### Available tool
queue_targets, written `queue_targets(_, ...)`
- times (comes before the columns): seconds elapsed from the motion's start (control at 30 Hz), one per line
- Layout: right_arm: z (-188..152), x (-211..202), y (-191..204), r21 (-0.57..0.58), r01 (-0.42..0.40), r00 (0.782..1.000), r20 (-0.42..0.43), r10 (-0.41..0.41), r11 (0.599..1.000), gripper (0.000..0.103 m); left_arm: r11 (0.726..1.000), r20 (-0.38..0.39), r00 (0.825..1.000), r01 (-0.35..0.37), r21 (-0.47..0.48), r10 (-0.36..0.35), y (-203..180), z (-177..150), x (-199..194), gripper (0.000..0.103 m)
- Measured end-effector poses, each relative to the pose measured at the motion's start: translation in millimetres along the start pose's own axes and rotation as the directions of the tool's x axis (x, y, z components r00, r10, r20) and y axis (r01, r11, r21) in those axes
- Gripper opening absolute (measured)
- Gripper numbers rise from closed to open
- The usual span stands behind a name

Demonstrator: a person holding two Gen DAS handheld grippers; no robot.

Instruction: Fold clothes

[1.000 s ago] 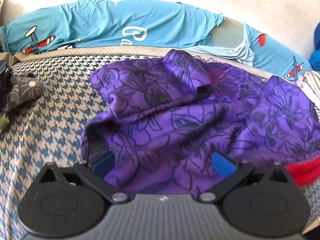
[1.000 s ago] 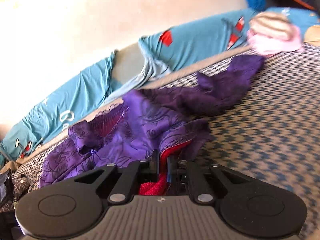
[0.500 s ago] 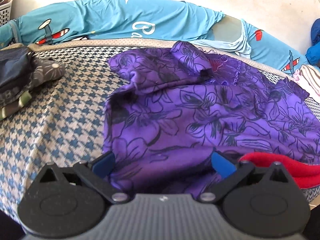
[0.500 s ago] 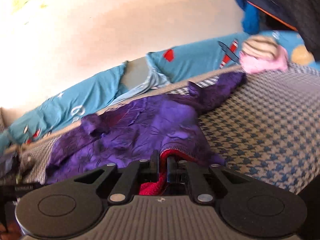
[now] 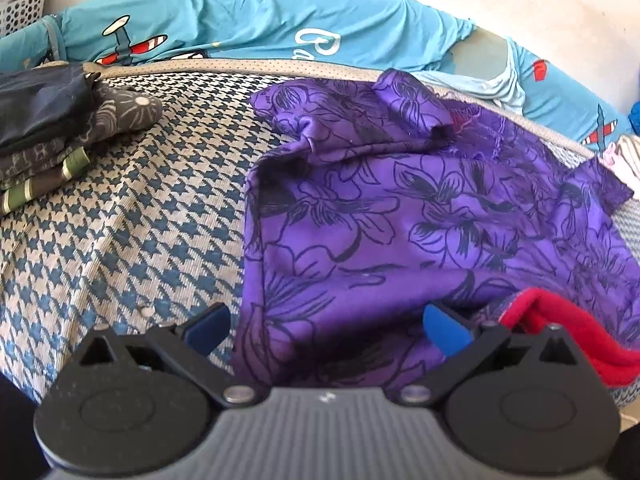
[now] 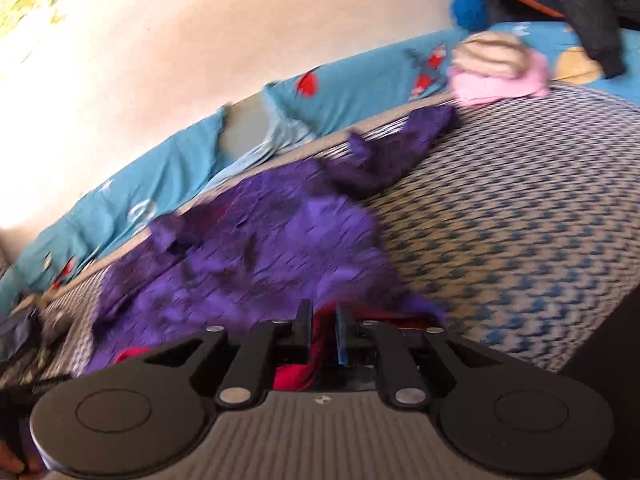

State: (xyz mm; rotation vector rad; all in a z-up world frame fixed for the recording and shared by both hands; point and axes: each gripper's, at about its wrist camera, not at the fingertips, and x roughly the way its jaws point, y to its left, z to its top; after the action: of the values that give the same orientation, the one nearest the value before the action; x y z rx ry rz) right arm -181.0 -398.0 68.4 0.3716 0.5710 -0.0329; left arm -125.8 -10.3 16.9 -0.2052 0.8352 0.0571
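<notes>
A purple flower-print garment (image 5: 400,208) with a red hem (image 5: 568,328) lies spread on the houndstooth mattress (image 5: 120,220). My left gripper (image 5: 326,328) is open wide at the garment's near edge; the cloth lies loose between its blue pads (image 5: 444,328), which do not press it. In the right wrist view, which is blurred, the same purple garment (image 6: 260,264) stretches away to the far side. My right gripper (image 6: 323,320) is nearly shut on the red hem (image 6: 292,372), and its jaws are starting to open with the hem still between them.
A stack of folded dark clothes (image 5: 48,132) sits at the mattress's left. A blue airplane-print sheet (image 5: 240,20) runs along the wall, with a white basket (image 5: 24,4) at far left. Pink and beige clothes (image 6: 496,68) and a hanging dark garment (image 6: 580,0) are at the right.
The purple garment has been drawn out flatter and wider across the mattress. Both grippers shifted sideways. The folded stack has come further into the left wrist view.
</notes>
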Motion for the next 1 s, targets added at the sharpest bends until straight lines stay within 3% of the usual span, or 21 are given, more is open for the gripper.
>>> queue_targets(0.13,4.7,-0.6,-19.9,0.123,0.104,0.994,0.016,-0.107,0.987,0.025,1.0,0.002,1.0,0.013,-0.003,-0.013,0.2,1.2,-1.0,0.103)
queue_targets(0.23,4.8,3.8,-24.5,0.143,0.152,0.988,-0.002,-0.154,0.978,0.03,1.0,-0.006,1.0,0.028,-0.013,-0.028,0.4,2.0,0.3,0.103)
queue_targets(0.33,3.6,10.1,-31.4,0.196,0.139,0.99,-0.038,-0.134,0.971,0.038,0.999,-0.009,0.999,0.03,-0.012,-0.031,0.2,1.4,0.9,0.103)
queue_targets(0.63,-7.0,27.0,-31.2,0.203,0.132,0.985,-0.134,-0.106,0.97,0.039,0.999,-0.019,0.999,0.029,-0.038,-0.03,5.6,0.1,1.5,0.103)
queue_targets(1.0,-12.3,46.5,-23.9,0.182,0.191,0.979,-0.106,-0.174,0.965,0.039,0.999,-0.015,1.0,0.015,-0.041,-0.015,7.4,-2.5,-0.3,0.103)
